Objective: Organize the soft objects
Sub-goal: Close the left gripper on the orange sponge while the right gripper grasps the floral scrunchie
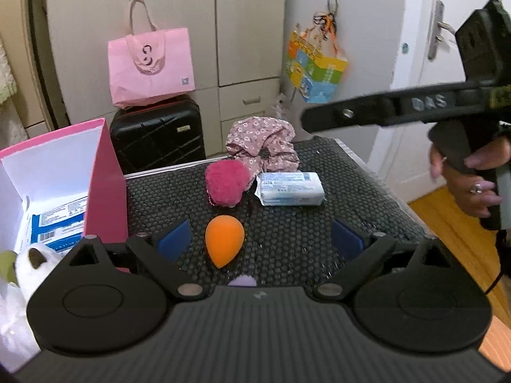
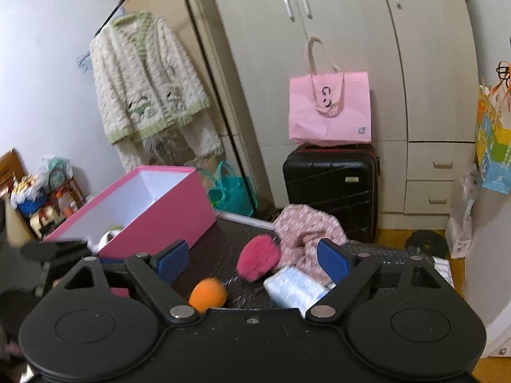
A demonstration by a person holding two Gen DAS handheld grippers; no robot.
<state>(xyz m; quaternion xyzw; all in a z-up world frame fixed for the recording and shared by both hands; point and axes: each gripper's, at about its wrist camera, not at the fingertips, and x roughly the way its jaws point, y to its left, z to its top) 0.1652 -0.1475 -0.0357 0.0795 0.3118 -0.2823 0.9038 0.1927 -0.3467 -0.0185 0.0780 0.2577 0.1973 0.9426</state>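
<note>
On the black mat lie an orange egg-shaped sponge, a magenta fluffy pom-pom, a tissue pack and a pink floral cloth. My left gripper is open and empty, with the sponge between its blue pads. My right gripper is open and empty, raised above the mat; it shows in the left wrist view at upper right. The right wrist view shows the sponge, pom-pom, tissue pack and cloth.
An open pink box stands left of the mat, holding a blue-white pack and a white plush; it also shows in the right wrist view. Behind are a black suitcase, a pink bag and wardrobes.
</note>
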